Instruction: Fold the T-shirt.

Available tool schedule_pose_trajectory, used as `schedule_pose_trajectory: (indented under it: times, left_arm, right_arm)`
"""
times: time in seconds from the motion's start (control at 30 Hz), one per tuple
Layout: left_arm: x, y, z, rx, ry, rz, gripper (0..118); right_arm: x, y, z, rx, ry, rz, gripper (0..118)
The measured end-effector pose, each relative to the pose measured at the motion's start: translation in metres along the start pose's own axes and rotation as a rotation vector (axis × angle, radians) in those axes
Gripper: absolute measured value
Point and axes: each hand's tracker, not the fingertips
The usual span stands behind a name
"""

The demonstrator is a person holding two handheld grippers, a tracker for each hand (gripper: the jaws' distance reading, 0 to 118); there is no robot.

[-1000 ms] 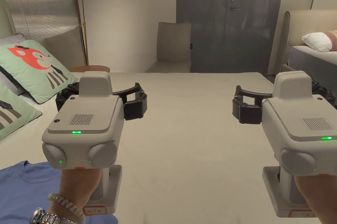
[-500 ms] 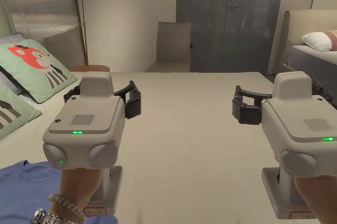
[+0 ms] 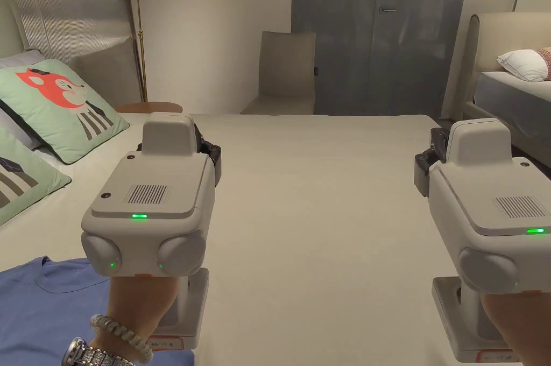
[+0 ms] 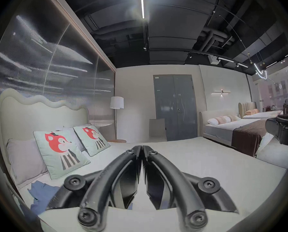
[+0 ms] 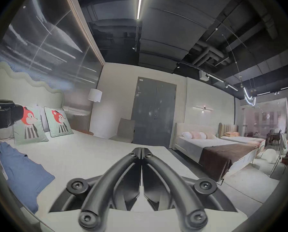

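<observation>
Far left, two fox-print cushions (image 3: 59,106) lean at the head of the bed (image 3: 323,211), and the blue T-shirt (image 3: 48,308) lies flat on the sheet at the near left corner, touched by neither tool. Just right of it, the left gripper (image 4: 142,149) hovers above the bed, jaws pressed together on nothing, a beaded bracelet (image 3: 121,332) on the wrist behind it. Bare sheet in the middle, a beige chair (image 3: 285,74) and grey door (image 3: 376,28) beyond. Over on the right, the right gripper (image 5: 141,151) is held level, its jaws also closed and empty, well apart from the shirt.
</observation>
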Motion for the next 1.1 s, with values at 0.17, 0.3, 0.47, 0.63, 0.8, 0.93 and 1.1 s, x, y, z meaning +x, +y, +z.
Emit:
schedule_pose_trajectory:
  times: [0.17,0.3,0.47,0.63,0.8,0.93,1.1]
  left_arm:
    - [-0.025,0.004,0.007,-0.008,0.045,-0.02,1]
    - [-0.066,0.006,0.019,-0.021,0.163,-0.045,1]
    - [-0.117,0.007,0.041,-0.035,0.291,-0.093,1]
    - [-0.14,0.003,0.048,-0.064,0.321,-0.079,1]
    - [-0.146,-0.018,0.03,-0.155,0.289,-0.049,1]
    - [-0.15,-0.053,0.001,-0.331,0.209,0.002,1]
    - [-0.155,-0.11,-0.038,-0.61,0.13,0.068,11]
  right_arm:
    - [-0.024,0.009,-0.005,0.037,0.059,0.002,1]
    - [-0.067,0.016,-0.016,0.053,0.175,-0.05,1]
    - [-0.128,0.022,-0.022,0.069,0.313,-0.065,1]
    - [-0.161,0.021,-0.024,0.07,0.367,-0.06,1]
    - [-0.172,0.012,-0.032,0.051,0.387,-0.036,1]
    - [-0.179,-0.004,-0.046,0.005,0.393,-0.009,1]
    - [-0.19,-0.034,-0.068,-0.07,0.4,0.021,1]
